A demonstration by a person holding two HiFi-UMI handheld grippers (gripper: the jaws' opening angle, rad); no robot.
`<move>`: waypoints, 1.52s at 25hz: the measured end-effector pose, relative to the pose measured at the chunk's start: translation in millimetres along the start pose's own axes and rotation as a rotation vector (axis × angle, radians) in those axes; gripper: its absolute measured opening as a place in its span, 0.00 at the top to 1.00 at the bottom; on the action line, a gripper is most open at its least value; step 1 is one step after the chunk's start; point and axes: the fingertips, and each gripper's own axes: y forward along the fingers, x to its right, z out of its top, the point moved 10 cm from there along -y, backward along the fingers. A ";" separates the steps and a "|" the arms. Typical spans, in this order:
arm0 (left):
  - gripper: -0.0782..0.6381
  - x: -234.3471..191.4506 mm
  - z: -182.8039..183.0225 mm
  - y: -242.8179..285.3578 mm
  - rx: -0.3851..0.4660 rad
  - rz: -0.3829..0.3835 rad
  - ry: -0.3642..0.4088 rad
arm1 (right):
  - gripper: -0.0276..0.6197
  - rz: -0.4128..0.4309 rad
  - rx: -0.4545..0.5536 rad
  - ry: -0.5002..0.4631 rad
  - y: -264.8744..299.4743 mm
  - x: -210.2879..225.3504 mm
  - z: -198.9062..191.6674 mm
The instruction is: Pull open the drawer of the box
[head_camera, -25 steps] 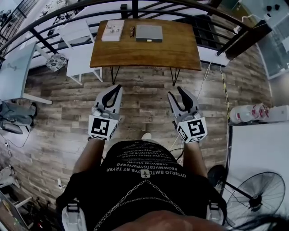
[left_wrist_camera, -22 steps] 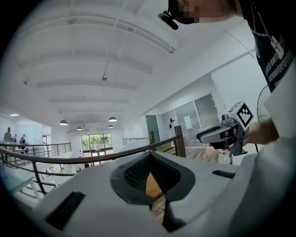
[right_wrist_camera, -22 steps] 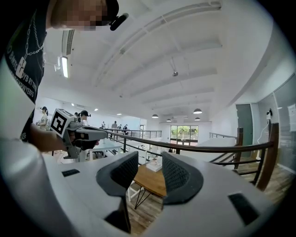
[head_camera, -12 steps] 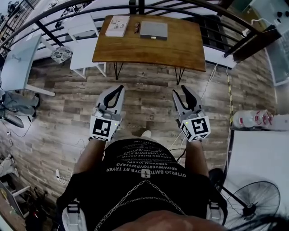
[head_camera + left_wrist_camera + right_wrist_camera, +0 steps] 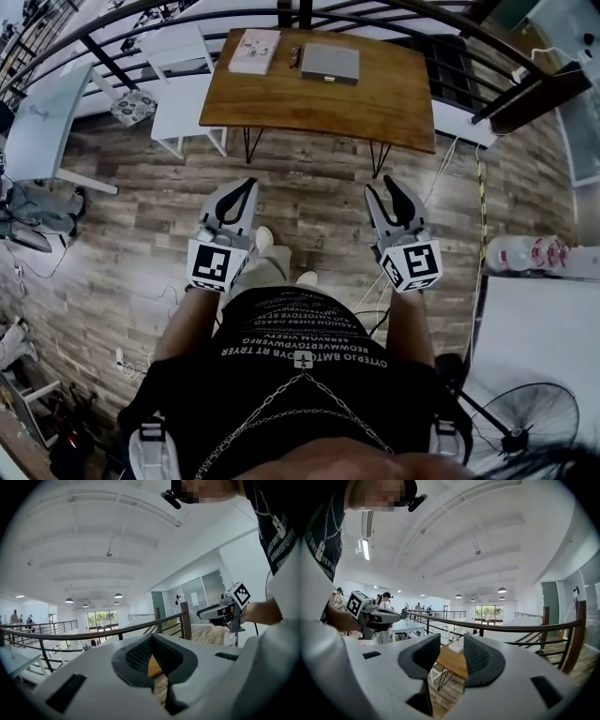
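Standing well back from the work, the person holds both tools roughly level over the wooden floor (image 5: 309, 202), and neither touches anything. The left tool (image 5: 246, 184) has its jaws drawn together at the tips with nothing between them, seemingly parked as the spare hand. The right tool (image 5: 382, 187) has its jaws parted and empty, which reads as readiness to take a drawer front or pull. Far ahead, the tabletop (image 5: 375, 103) carries the flat grey box (image 5: 330, 64) near its far edge. A pale flat packet (image 5: 254, 51) lies to the box's left, with a small dark thing between them. No drawer shows as drawn out from here. I judge the approach not yet finished, since the box lies well apart from both tools.
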 end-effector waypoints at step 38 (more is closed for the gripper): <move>0.88 -165.9 -2.3 132.9 0.046 -0.120 0.013 | 0.75 -0.059 -0.050 -0.019 181.8 11.5 27.2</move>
